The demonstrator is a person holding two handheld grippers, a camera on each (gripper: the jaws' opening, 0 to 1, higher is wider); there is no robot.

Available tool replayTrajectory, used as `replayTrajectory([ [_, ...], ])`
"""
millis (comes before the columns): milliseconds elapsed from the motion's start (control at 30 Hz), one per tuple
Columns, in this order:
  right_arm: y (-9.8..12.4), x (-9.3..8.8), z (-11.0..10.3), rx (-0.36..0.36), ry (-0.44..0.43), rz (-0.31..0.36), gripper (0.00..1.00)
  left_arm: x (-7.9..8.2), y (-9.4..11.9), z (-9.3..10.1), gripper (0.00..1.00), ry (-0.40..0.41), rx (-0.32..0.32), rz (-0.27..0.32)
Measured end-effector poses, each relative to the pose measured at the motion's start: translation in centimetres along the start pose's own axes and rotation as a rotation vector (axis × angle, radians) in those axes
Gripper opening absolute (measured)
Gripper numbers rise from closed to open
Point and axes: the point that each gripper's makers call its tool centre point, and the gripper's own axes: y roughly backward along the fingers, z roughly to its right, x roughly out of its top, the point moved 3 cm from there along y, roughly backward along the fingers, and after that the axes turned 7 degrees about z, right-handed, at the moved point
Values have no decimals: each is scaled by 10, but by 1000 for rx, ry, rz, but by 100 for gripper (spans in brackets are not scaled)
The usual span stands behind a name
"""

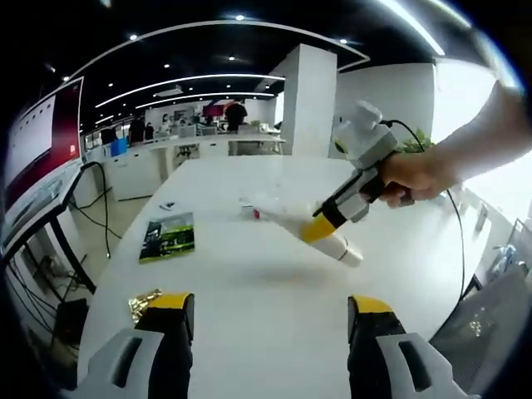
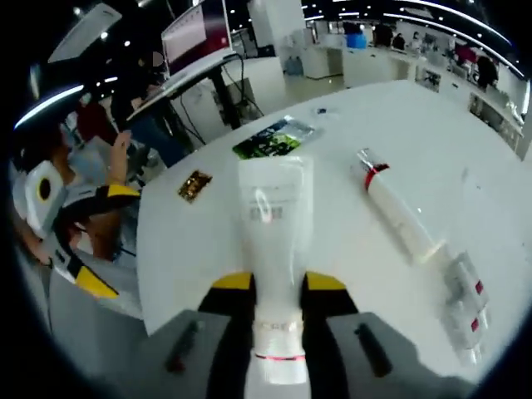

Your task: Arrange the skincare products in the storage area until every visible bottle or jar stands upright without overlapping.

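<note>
On the large white tabletop [image 2: 465, 141] I see a green printed pamphlet [image 2: 272, 139] lying flat, a white tube with a red band [image 2: 397, 209] on its side, clear sachets [image 2: 463, 309] and a gold foil wrapper [image 2: 194, 184]. My right gripper [image 2: 278, 284] is clamped on a white squeeze tube [image 2: 273, 249], lifted above the table. My left gripper [image 1: 270, 314] is spread wide, holding nothing.

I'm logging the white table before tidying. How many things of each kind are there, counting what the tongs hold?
White tube, held in the right tongs: 1
White bottle with red band, lying down: 1
Green printed packet: 1
Gold wrapper: 1
Clear packaging with red marks: 1
Small dark item, too small to identify: 1
Total: 6
</note>
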Motion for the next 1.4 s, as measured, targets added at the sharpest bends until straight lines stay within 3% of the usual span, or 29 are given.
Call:
replayTrajectory([
  [567,48,4,-36,-33,-141,222,20,-4,-1,7,77,17,-42,-31],
  [800,60,1,-42,-36,-164,276,20,4,1,11,80,73,-74,3],
  [967,70,9,-47,-49,-156,318,20,19,4,7,91,157,-99,67],
  [1067,79,18,-56,-55,-137,359,20,29,4,3,92,209,-110,95],
  [1200,86,22,-66,-55,-119,387,20,56,2,10,92,320,-173,174],
  [1267,87,23,-71,-53,-109,393,20,75,0,14,96,381,-203,246],
  [1400,89,27,-81,-54,-79,405,20,95,-6,26,94,492,-250,263],
])
